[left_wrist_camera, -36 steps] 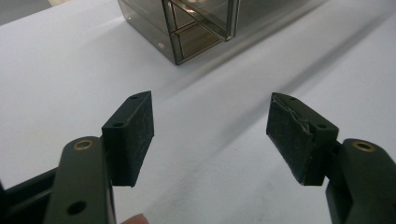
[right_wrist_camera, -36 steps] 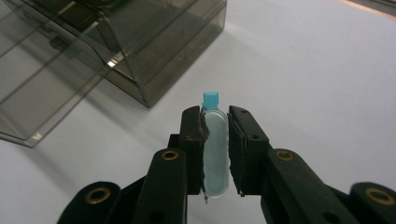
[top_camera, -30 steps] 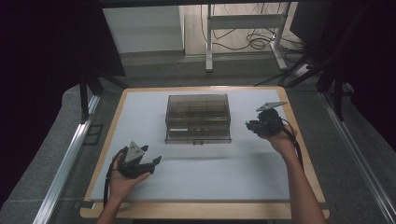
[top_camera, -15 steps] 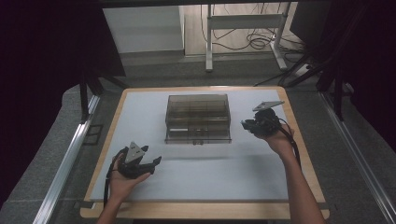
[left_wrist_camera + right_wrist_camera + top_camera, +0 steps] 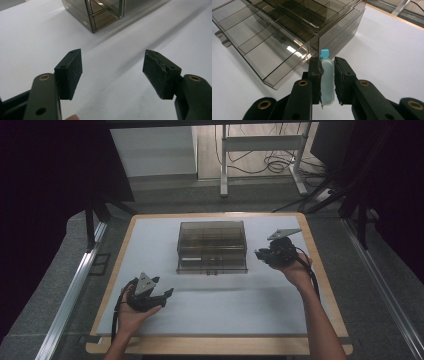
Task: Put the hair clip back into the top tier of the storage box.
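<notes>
Pinched thinly between the right gripper's (image 5: 327,82) jaws beside the drawer organizer (image 5: 212,246), the small blue-capped vial (image 5: 327,78) could slip out, while the left gripper's (image 5: 112,72) jaws gape empty.

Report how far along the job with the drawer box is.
Done: the right gripper has picked up a small pale tube with a blue cap and holds it beside the smoky plastic drawer box, whose bottom drawer stands pulled out. In hand: carrying the tube there. Left: setting it in a compartment, probably. The left gripper is open over the white mat.
</notes>
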Motion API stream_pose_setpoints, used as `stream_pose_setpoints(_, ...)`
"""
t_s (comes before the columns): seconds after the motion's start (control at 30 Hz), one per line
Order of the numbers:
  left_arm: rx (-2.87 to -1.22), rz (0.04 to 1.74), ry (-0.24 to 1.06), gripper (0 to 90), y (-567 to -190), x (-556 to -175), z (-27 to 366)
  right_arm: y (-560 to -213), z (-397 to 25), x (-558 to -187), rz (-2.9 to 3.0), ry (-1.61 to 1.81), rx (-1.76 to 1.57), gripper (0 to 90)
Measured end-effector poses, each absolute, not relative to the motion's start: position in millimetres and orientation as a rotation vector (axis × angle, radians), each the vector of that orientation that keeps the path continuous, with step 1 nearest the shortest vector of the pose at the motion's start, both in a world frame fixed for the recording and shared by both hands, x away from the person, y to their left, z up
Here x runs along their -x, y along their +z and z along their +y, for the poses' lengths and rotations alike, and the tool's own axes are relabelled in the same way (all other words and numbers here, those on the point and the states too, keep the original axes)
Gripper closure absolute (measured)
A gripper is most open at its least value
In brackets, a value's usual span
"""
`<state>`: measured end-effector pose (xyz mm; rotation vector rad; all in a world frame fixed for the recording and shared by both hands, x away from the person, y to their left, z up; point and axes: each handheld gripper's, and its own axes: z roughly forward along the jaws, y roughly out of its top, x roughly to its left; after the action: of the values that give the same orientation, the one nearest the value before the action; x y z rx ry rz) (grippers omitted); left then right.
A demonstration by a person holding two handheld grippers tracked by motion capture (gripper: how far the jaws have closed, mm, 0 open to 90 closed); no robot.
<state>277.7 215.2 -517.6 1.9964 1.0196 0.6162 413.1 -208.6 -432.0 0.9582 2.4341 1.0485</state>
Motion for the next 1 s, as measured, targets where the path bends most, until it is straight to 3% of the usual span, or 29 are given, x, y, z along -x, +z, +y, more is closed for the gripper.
stream_pose_setpoints(1.0, -2.001, 1.018, 0.615, 32.8, -518.8, -277.5, 214.0, -419.0, -171.3, -401.3, 2.471, 1.102, -0.843, 75.0)
